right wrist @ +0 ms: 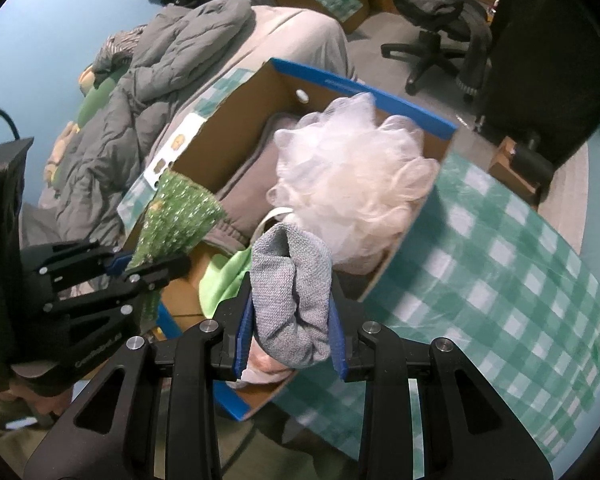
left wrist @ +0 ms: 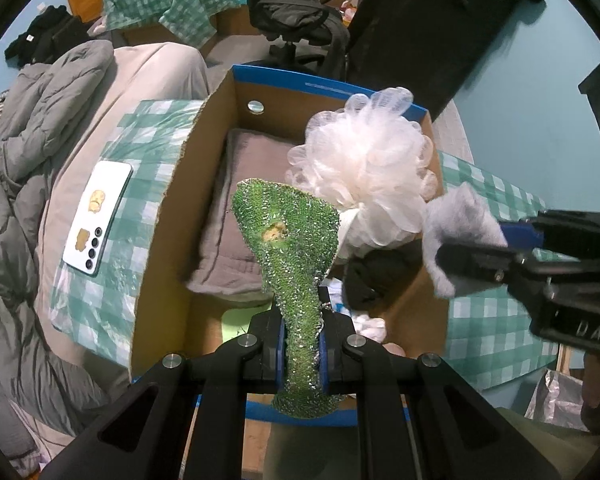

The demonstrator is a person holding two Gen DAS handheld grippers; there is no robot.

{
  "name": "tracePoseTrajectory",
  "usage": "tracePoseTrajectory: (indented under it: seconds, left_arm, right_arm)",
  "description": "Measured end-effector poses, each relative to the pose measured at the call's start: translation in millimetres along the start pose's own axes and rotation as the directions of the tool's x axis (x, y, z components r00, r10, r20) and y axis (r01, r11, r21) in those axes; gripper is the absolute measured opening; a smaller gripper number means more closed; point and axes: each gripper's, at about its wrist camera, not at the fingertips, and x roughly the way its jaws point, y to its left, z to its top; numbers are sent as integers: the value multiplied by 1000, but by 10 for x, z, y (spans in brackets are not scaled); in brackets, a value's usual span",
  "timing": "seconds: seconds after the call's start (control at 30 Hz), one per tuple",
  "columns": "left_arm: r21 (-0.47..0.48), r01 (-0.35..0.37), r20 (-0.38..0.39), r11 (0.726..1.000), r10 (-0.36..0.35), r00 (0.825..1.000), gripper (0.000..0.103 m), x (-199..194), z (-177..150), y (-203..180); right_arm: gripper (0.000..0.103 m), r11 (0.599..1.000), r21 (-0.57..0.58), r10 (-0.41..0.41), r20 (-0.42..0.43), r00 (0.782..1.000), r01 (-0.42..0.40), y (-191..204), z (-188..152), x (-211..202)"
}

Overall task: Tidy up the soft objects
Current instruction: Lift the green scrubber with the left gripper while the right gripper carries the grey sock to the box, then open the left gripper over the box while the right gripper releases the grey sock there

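Phone (left wrist: 97, 218) unobscured in left view

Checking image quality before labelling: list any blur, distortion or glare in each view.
Left wrist view: heavy fisheye bending at the edges, green scrubber sharp, right gripper and grey cloth slightly motion-blurred. Right wrist view: same distortion, checked cloth smeared, no strong glare.

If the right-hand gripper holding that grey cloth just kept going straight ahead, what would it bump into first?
Probably the white bath puff in the cardboard box. It sits straight ahead of the right gripper and its grey cloth, though the depth between them is hard to judge.
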Motion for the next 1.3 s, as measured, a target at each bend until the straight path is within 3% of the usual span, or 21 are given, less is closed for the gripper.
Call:
tracePoseTrajectory:
  seconds: [0.43, 0.6, 0.87, 1.03, 1.3]
  left_arm:
    - [14, 5, -51, 1000, -5, 999, 14, 260, 130, 168]
    - [7, -1, -67, 1000, 1, 998, 29, 306, 139, 194]
    - [9, -8, -59, 1000, 8, 998, 35, 280, 111, 234]
    - [4, -32, -47, 999, 32, 998, 55, 215, 94, 239]
    - [-13, -25, -22, 1000, 25, 999, 78, 68, 87, 201]
  right_arm:
    - [34, 999, 26, 21, -63, 998, -20, 105, 59, 325]
    - [38, 1000, 28, 5, -71, 997, -3, 136, 72, 348]
    - [48, 999, 37, -22, -54, 998, 24, 113, 89, 290]
    - [65, 998, 34, -44, -27, 999, 44, 109, 79, 199]
    - [65, 998, 38, -52, -12, 999, 52, 72, 54, 91]
